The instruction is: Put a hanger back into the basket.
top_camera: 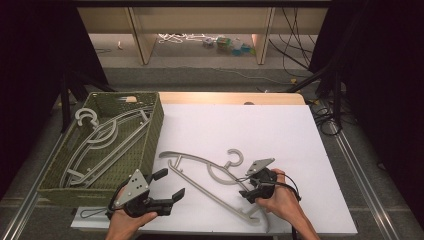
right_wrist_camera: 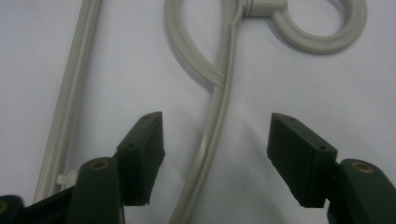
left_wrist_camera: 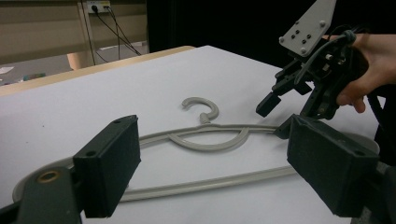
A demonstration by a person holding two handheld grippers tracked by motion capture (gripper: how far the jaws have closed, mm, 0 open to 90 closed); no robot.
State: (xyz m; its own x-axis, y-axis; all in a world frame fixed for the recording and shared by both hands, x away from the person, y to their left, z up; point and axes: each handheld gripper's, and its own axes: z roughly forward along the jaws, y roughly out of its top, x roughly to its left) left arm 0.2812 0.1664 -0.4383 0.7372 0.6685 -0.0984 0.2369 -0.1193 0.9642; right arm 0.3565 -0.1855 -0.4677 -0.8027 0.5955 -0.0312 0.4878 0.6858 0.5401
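Observation:
A grey plastic hanger (top_camera: 190,157) lies flat on the white board (top_camera: 280,135), its hook (top_camera: 235,159) pointing to the far side. My right gripper (top_camera: 246,187) is open and hangs just above the hanger's right arm. In the right gripper view that arm (right_wrist_camera: 219,112) runs between the two spread jaws of the right gripper (right_wrist_camera: 217,156) without touching them. My left gripper (top_camera: 170,184) is open near the front edge, left of the hanger, with nothing in it. The left gripper view looks between the wide jaws of the left gripper (left_wrist_camera: 217,168) at the hanger (left_wrist_camera: 205,145) and the right gripper (left_wrist_camera: 276,116).
A green woven basket (top_camera: 155,135) stands at the left of the table and holds several grey hangers (top_camera: 107,135). A thin wire loop (top_camera: 92,212) lies by the front left corner. Cables and shelf legs are on the floor behind the table.

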